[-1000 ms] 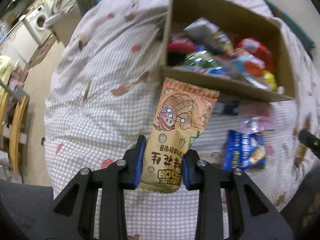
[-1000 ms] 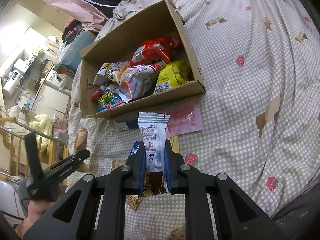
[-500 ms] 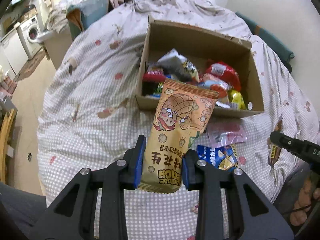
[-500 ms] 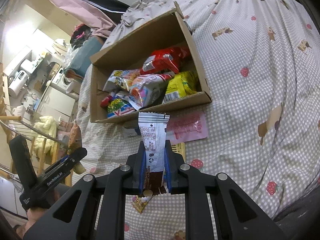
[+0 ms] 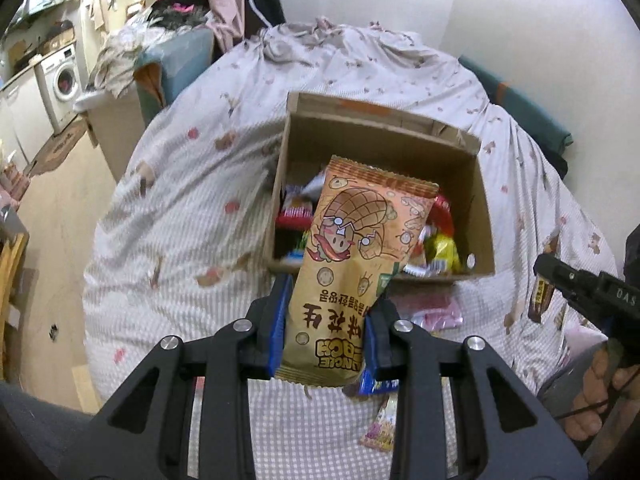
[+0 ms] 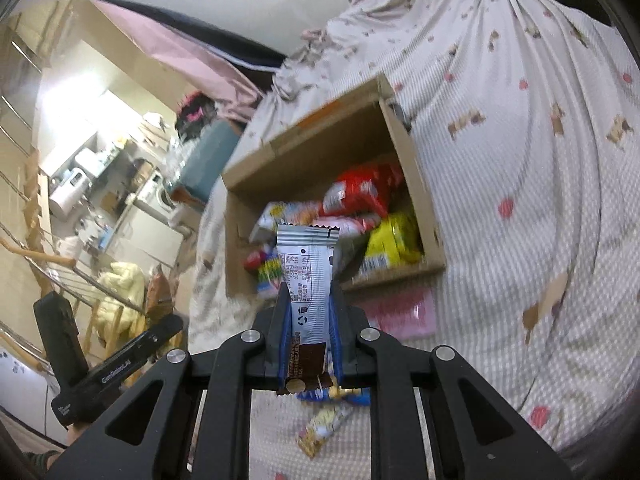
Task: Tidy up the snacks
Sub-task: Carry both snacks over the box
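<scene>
Over the last second I have pulled both hand-held grippers up and back from the bed, so the cardboard box [image 5: 380, 148] now sits farther off and wholly in view instead of filling the top of the frame. Each packet now lines up in front of the open box, which I judge sets up the drop into it; neither packet is in yet.

My left hand-held gripper [image 5: 325, 332] is clamped on the lower end of one orange peanut packet [image 5: 356, 268], held upright and upside down, well above the checked bedspread [image 5: 180, 208]. My right hand-held gripper [image 6: 307, 340] is clamped on one silver and brown bar wrapper [image 6: 307, 276], also upright, near the box's near wall.

Count: one box, two hand-held grippers, two packets in hand. Inside the box I can tell one red bag [image 6: 360, 192] at the far right and one yellow bag [image 6: 390, 242] at the near right; the rest are too blurred and overlapped to count. On the bedspread near me lie one pink packet [image 6: 404, 314], one blue packet [image 5: 378, 385] and one small pale packet [image 6: 324, 430], so at least three wait.
</scene>
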`<state>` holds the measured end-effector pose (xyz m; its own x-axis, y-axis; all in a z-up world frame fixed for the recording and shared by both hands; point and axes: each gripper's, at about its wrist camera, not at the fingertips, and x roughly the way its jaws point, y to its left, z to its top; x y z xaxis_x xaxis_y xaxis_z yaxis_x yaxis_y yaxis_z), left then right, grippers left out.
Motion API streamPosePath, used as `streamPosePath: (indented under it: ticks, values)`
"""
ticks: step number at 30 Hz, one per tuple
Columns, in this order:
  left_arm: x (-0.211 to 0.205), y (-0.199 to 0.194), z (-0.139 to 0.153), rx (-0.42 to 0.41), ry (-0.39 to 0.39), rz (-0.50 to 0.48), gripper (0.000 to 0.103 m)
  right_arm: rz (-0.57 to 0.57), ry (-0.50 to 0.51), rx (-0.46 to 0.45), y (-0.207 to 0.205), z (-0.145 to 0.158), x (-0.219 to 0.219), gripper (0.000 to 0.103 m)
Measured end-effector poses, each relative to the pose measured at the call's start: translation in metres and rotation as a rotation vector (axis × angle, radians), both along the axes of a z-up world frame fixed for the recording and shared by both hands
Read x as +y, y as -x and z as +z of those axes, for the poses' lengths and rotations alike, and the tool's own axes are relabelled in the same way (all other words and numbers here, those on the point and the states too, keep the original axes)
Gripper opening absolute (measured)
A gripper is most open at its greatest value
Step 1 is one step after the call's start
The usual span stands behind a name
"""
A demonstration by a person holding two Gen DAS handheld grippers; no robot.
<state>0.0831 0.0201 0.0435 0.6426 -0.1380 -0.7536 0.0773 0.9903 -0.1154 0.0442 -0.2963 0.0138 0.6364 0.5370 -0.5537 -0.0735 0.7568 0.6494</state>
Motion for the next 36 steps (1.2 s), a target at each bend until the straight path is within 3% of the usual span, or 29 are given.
streamPosePath:
  ticks: [3, 9, 14, 25, 31, 36]
  values:
    - [-0.003, -0.013, 0.007, -0.018, -0.026, -0.001, 0.027, -0.011, -0.063, -0.032, -0.010, 0.006, -0.008, 0.017]
    - [-0.006, -0.042, 0.014, -0.022, -0.028, 0.004, 0.028, -0.032, -0.047, -0.063, -0.031, 0.012, -0.014, 0.017]
    - [-0.014, -0.055, 0.003, -0.025, -0.052, -0.005, 0.028, -0.048, -0.037, -0.045, -0.050, 0.005, -0.019, 0.017]
    - [-0.028, -0.115, -0.017, 0.026, -0.035, -0.014, 0.028, -0.017, 0.088, 0.004, -0.094, -0.018, -0.004, 0.017]
    - [-0.047, -0.152, -0.027, 0.066, -0.061, -0.029, 0.028, 0.018, 0.103, 0.040, -0.121, -0.033, 0.007, 0.017]
    - [-0.056, -0.178, -0.040, 0.141, -0.009, -0.019, 0.028, 0.059, 0.097, 0.064, -0.136, -0.043, 0.015, 0.017]
